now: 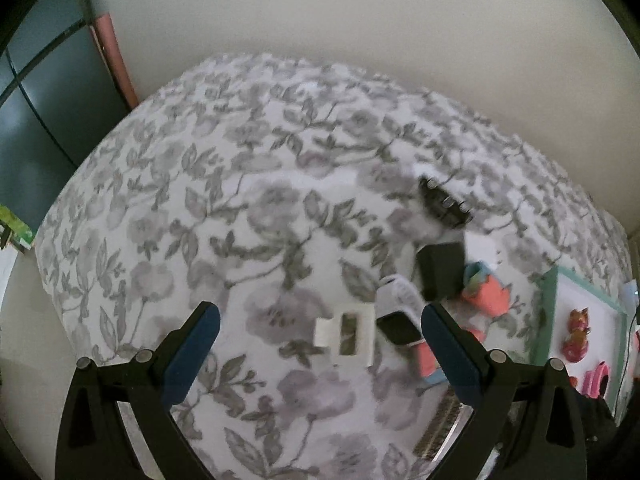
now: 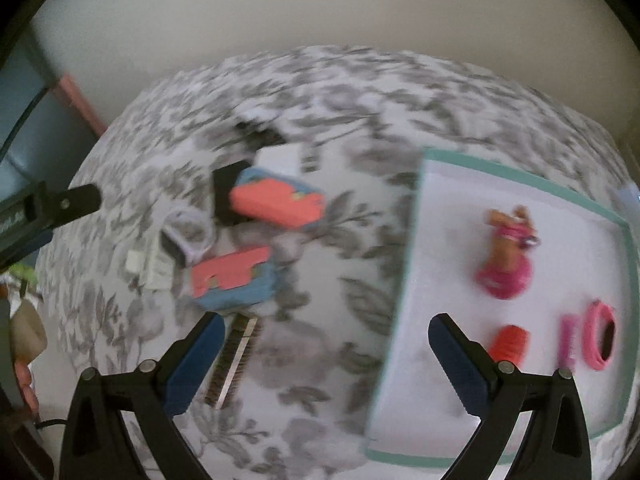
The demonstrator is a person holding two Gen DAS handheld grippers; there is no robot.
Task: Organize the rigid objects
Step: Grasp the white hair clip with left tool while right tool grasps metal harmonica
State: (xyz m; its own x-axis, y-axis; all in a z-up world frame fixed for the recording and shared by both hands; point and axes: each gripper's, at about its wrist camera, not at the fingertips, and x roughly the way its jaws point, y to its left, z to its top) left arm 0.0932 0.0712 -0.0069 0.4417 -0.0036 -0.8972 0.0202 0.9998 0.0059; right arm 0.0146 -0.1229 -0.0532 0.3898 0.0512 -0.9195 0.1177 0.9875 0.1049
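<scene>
both open grippers [image 1: 320,332] above scattered objects [image 1: 394,312]

Left claw [image 1: 320,344] jaws wide, empty, angled down; right claw [image 2: 326,350] likewise.

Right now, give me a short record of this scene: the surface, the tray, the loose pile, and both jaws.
surface: floral bedspread
tray: white, teal-rimmed tray, right of the pile
in tray: pink toy figure, orange piece, pink ring
loose pile: coral-and-blue blocks, black box, white bracket, comb
left gripper: jaws open, empty
right gripper: jaws open, empty
</scene>
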